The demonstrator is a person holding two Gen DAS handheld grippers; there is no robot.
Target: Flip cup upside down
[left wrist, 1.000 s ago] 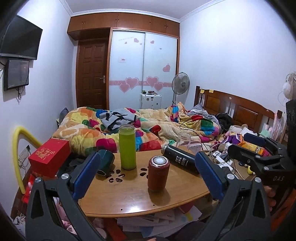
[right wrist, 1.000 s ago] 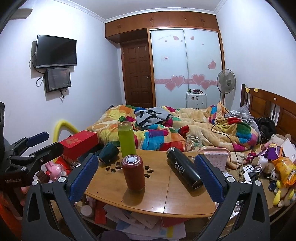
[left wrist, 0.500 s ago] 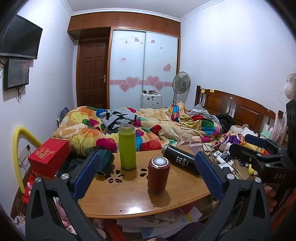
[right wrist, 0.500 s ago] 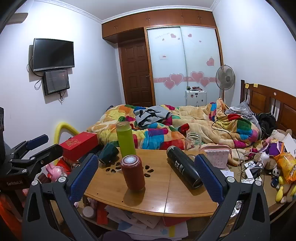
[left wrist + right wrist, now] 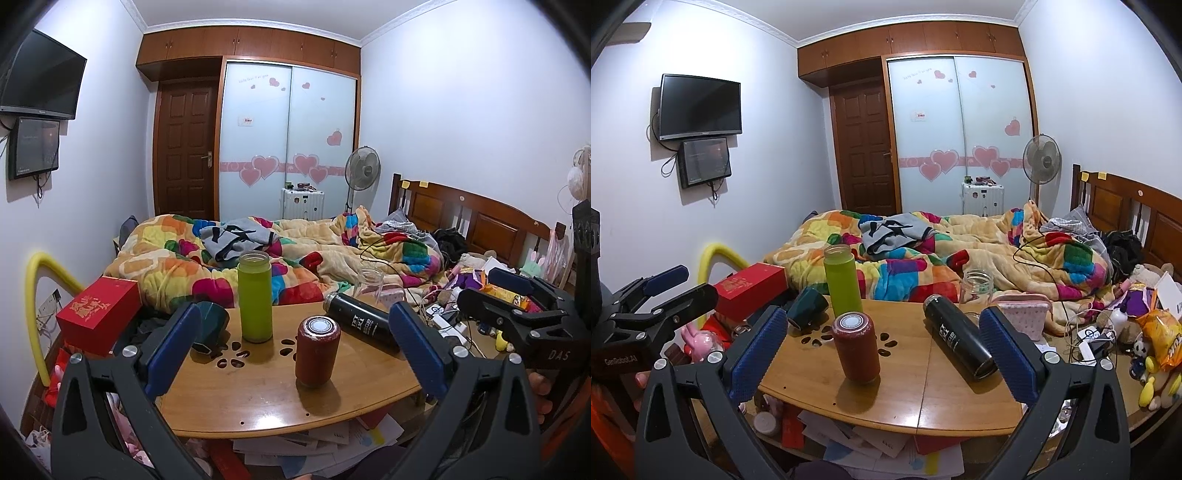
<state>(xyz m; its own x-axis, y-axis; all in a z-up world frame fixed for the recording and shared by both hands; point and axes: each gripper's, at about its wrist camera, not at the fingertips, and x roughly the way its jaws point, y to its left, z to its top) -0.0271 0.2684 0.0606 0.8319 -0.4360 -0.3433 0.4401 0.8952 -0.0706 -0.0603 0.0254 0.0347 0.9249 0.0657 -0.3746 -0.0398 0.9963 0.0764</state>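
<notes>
A red cylindrical cup point(image 5: 317, 355) point(image 5: 856, 346) stands upright near the middle of the round wooden table point(image 5: 258, 402) point(image 5: 916, 391). A green bottle point(image 5: 254, 296) point(image 5: 842, 280) stands behind it. A black flask point(image 5: 360, 325) point(image 5: 956, 341) lies on its side to the right. A dark green cup point(image 5: 210, 325) point(image 5: 807, 308) lies tipped at the table's far left. My left gripper point(image 5: 291, 350) is open and empty, in front of the table; it also shows in the right wrist view point(image 5: 670, 291). My right gripper point(image 5: 879, 354) is open and empty; it shows in the left wrist view point(image 5: 491, 291) too.
A clear glass jar point(image 5: 976, 287) stands at the table's far edge, next to a pink pouch point(image 5: 1027, 317). A red box point(image 5: 99, 312) sits left of the table. A bed with a colourful quilt point(image 5: 923, 254) lies behind. Papers lie under the table point(image 5: 871, 439).
Both grippers have drifted slightly; the views shift a little. Nothing on the table has moved and both grippers stay open.
</notes>
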